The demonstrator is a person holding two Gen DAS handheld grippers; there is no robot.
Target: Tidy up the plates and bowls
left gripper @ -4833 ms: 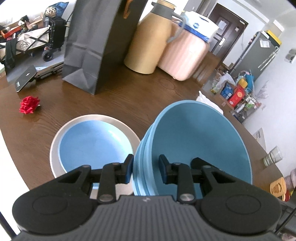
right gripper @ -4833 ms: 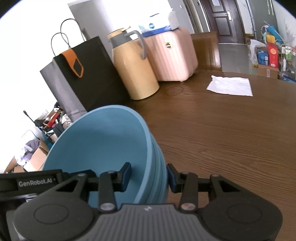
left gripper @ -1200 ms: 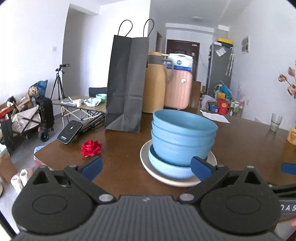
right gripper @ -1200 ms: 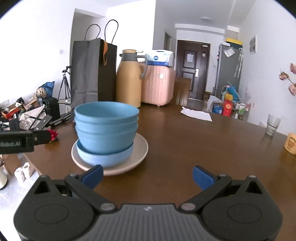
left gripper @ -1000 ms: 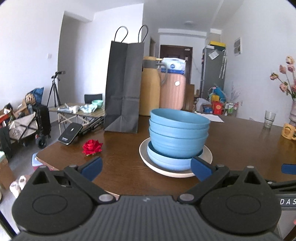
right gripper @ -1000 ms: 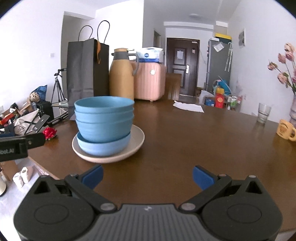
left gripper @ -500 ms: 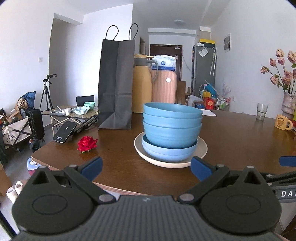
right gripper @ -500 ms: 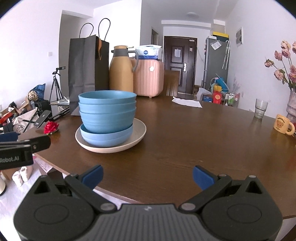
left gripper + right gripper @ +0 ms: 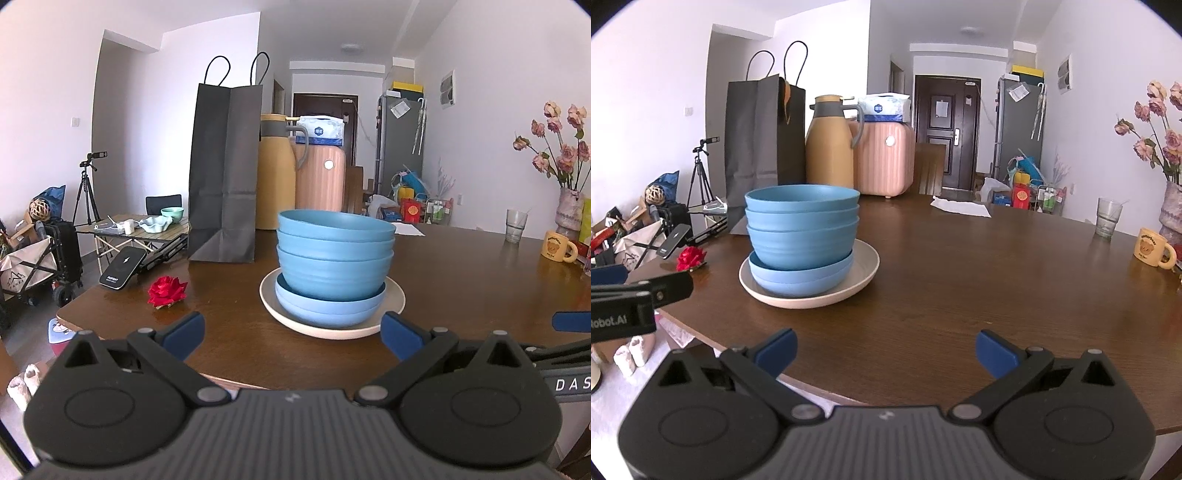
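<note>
A stack of blue bowls (image 9: 334,254) sits in a light blue shallow plate (image 9: 328,308) on a cream plate (image 9: 391,299) on the brown table. The stack also shows in the right wrist view (image 9: 802,225), on the cream plate (image 9: 866,264). My left gripper (image 9: 291,332) is open and empty, held back at the table's near edge in front of the stack. My right gripper (image 9: 886,349) is open and empty, over the near edge, to the right of the stack.
A black paper bag (image 9: 223,170), a tan jug (image 9: 275,173) and a pink case (image 9: 321,181) stand behind the stack. A red flower (image 9: 167,290) and a phone (image 9: 123,266) lie left. A glass (image 9: 1108,216), a yellow mug (image 9: 1152,246) and a napkin (image 9: 960,206) are right.
Both grippers let go of the blue bowls, opened wide and drew back from the stack to the table's near edge. The stack now stands on the plates.
</note>
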